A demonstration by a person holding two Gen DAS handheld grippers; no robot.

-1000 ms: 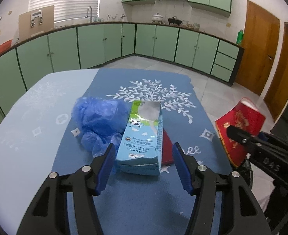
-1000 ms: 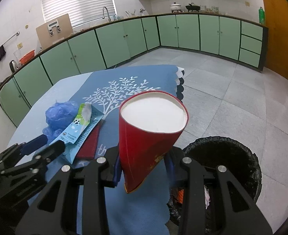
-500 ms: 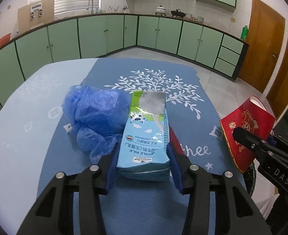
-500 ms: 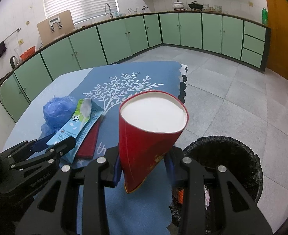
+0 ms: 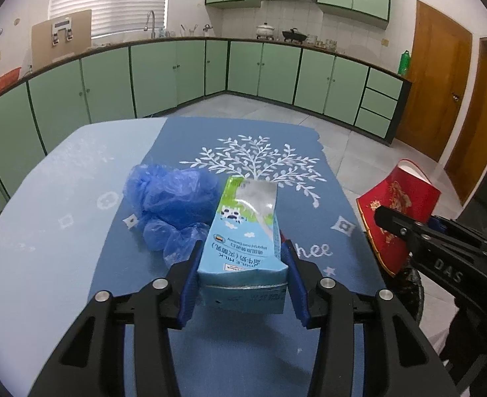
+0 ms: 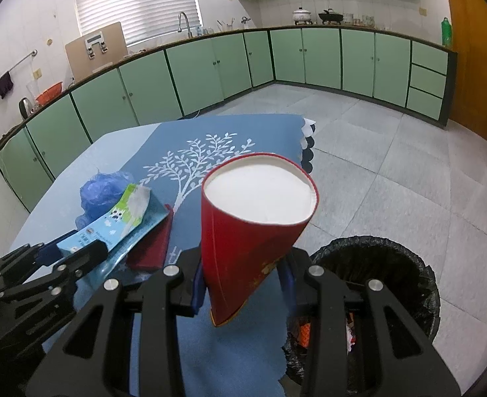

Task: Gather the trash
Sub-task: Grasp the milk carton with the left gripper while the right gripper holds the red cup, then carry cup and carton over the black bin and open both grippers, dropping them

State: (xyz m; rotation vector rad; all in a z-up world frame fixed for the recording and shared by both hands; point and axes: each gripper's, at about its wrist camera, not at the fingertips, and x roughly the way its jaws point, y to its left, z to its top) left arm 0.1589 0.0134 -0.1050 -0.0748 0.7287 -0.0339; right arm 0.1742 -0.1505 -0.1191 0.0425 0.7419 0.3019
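The left gripper (image 5: 241, 284) had its blue pads pressed against both sides of the flattened milk carton (image 5: 243, 248), pinching its near end. The carton lay lengthwise between the fingers, its torn silver-lined top pointing to the far side, and its near end looked raised a little off the blue tablecloth (image 5: 269, 142); how far it was clear of the cloth could not be told. Just left of the carton, touching its side, sat a crumpled blue plastic bag (image 5: 170, 198). A flat dark red packet (image 6: 152, 248) lay on the cloth by the carton's right edge, mostly hidden in the left wrist view.

The right gripper (image 6: 243, 284) was clamped on the lower part of a red paper cup (image 6: 256, 218), squeezing it flat at the bottom while its white-lined mouth gaped upward and away. The cup was held off the right edge of the table, near and left of a bin lined with a black bag (image 6: 375, 284), where some rubbish showed inside. In the left wrist view the same cup (image 5: 399, 211) appeared at the right.
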